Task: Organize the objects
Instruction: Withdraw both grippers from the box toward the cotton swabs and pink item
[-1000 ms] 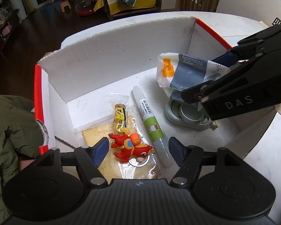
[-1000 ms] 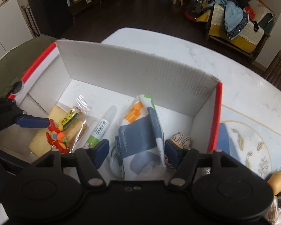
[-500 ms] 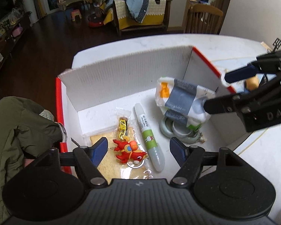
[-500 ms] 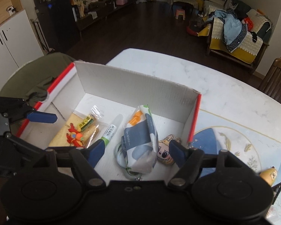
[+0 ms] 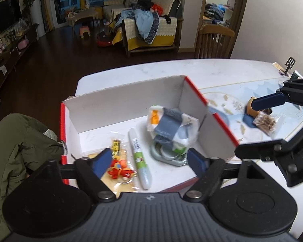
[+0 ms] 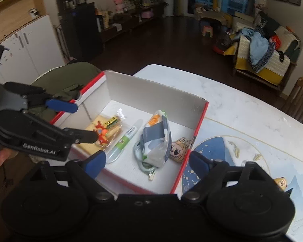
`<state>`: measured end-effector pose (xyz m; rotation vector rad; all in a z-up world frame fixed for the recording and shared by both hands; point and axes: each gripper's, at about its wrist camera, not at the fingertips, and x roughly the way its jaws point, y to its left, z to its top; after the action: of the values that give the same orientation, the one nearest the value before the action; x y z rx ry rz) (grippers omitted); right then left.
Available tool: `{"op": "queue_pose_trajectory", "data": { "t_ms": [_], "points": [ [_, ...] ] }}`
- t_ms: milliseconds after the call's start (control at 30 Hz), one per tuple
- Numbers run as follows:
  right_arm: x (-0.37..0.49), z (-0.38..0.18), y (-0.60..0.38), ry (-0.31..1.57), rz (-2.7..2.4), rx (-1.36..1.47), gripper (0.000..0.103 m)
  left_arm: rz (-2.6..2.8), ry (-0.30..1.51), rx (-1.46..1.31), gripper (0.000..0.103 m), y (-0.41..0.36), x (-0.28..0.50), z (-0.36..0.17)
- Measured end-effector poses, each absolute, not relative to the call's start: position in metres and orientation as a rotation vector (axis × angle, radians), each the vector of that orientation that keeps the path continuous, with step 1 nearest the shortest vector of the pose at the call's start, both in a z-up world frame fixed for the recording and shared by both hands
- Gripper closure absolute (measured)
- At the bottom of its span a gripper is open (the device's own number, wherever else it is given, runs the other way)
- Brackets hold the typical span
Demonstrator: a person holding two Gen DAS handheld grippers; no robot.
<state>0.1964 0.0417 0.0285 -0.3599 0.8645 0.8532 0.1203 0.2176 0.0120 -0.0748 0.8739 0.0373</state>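
A white cardboard box point(image 5: 131, 100) with red edges holds a tissue pack point(image 5: 171, 125), a green-and-white glue pen point(image 5: 140, 159), a red toy keychain point(image 5: 120, 170) and a yellow snack packet point(image 5: 115, 147). A grey metal tape point(image 5: 165, 155) lies under the tissue pack. A small doll head point(image 6: 177, 148) rests in the box's right corner. My left gripper point(image 5: 149, 161) hovers above the box's near side, jaws opening, nothing gripped. My right gripper point(image 6: 146, 163) hangs above the box's near right side, jaws opening and empty. Each gripper shows in the other's view: right gripper point(image 5: 245, 129), left gripper point(image 6: 84, 122).
The box sits on a white marble table point(image 6: 232, 100) with a blue patterned mat point(image 6: 252, 151) to its right. A brown figurine point(image 5: 250, 109) and a snack bag point(image 5: 265, 122) lie on the mat. A green jacket point(image 5: 20, 141) hangs at the box's left.
Both grippers have risen and pulled back from the box, jaws spreading wider. The tissue pack and the red keychain, earlier between the fingers, now lie free in the box.
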Motion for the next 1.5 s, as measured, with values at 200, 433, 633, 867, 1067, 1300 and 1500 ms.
{"op": "queue_pose_trajectory", "data": {
  "t_ms": [200, 433, 633, 867, 1067, 1300, 1500],
  "points": [
    [0.186, 0.039, 0.011, 0.837, 0.900, -0.352, 0.004, 0.046, 0.864, -0.086, 0.020, 0.191, 0.117, 0.019],
    [0.181, 0.043, -0.036, 0.824, 0.925, -0.344, 0.000, 0.041, 0.862, -0.116, 0.020, 0.150, 0.117, 0.020],
    [0.184, 0.036, -0.084, 0.840, 0.916, -0.332, 0.000, 0.002, 0.872, -0.125, 0.018, 0.110, 0.122, 0.016],
    [0.193, 0.018, -0.133, 0.867, 0.865, -0.348, 0.000, -0.053, 0.898, -0.120, 0.013, 0.062, 0.133, 0.005],
    [0.206, 0.002, -0.169, 0.884, 0.807, -0.352, 0.000, -0.093, 0.918, -0.125, 0.007, 0.030, 0.147, -0.007],
    [0.225, -0.012, -0.212, 0.902, 0.741, -0.355, 0.000, -0.120, 0.936, -0.131, 0.001, -0.002, 0.168, -0.024],
    [0.247, -0.027, -0.244, 0.927, 0.697, -0.348, 0.000, -0.125, 0.950, -0.187, 0.001, -0.024, 0.193, -0.038]
  ]
}}
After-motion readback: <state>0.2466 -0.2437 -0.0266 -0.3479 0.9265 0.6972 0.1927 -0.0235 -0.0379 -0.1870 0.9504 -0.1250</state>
